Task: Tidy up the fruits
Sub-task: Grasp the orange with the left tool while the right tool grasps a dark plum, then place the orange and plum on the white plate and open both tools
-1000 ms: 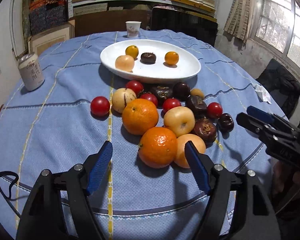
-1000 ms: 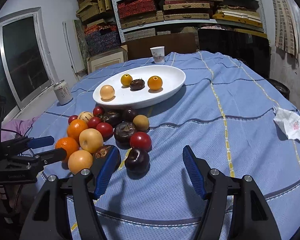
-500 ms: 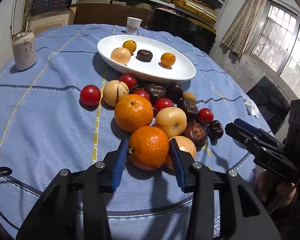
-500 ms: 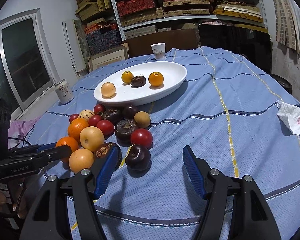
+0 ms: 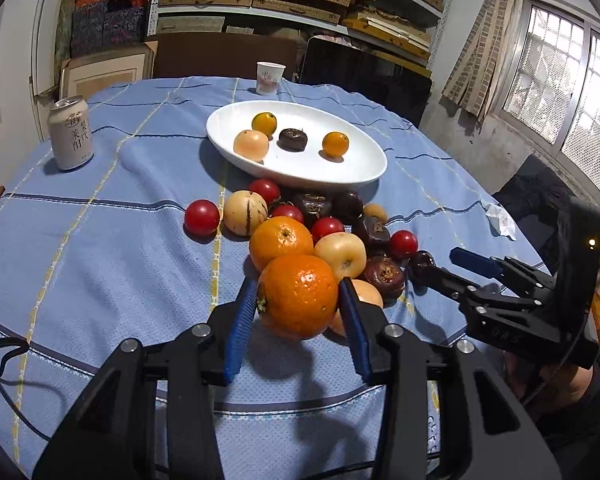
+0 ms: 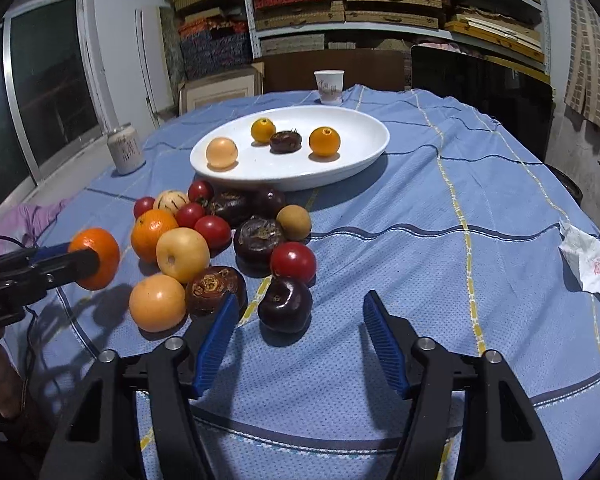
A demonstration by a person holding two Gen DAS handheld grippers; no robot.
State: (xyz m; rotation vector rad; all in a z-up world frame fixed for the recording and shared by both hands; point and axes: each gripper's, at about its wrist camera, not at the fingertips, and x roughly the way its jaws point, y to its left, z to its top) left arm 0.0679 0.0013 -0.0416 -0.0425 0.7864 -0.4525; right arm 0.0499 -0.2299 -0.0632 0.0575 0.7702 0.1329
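Observation:
My left gripper is shut on a large orange and holds it lifted above the blue cloth; it also shows at the left of the right wrist view. A pile of fruit lies behind it: another orange, a yellow apple, red tomatoes and dark fruits. The white oval plate beyond holds several small fruits. My right gripper is open and empty, just in front of a dark plum.
A drink can stands at the left of the round table, a paper cup at the far edge, and a crumpled tissue at the right. Shelves and boxes stand behind the table.
My left gripper closed on the near orange and lifted it off the cloth. My right gripper stayed open and barely moved.

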